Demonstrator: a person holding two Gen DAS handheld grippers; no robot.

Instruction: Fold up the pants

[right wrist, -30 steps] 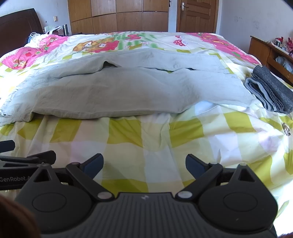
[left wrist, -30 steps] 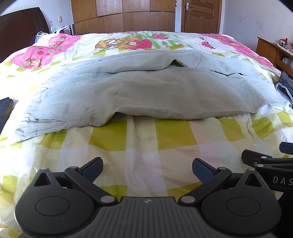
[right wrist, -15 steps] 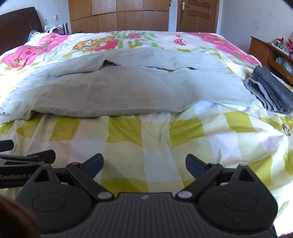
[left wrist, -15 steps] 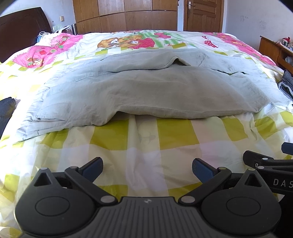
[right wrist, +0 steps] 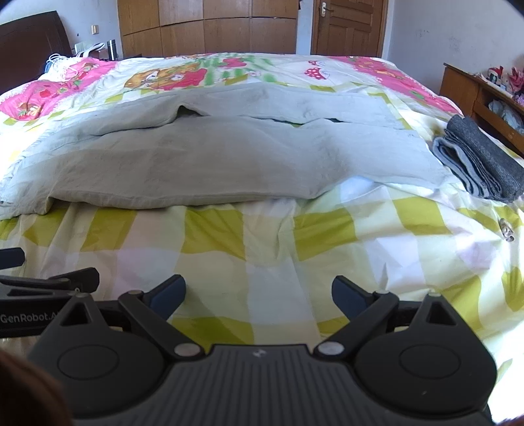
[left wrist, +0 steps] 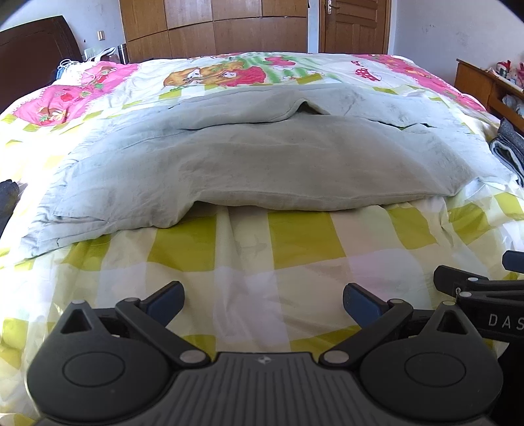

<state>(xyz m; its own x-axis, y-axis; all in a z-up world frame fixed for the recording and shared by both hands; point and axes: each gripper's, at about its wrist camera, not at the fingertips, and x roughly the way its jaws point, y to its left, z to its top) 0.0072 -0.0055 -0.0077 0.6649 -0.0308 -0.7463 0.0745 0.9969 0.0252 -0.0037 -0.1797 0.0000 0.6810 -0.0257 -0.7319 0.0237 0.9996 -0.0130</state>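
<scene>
Pants (left wrist: 262, 164) lie folded once lengthwise across the bed (left wrist: 262, 255), more folds left; both grippers (left wrist: 262, 303) (right wrist: 257, 295) gape empty

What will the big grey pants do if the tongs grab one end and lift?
The grey pants would probably flop and sag, since they lie limp and creased. They likely won't slide off easily, being soft cloth on the checked bedcover.

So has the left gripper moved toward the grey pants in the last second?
Yes, slightly. In the left wrist view the left gripper has eased forward: the grey pants and the wooden door sit a touch larger and higher than before. Its jaws are open, empty.
</scene>
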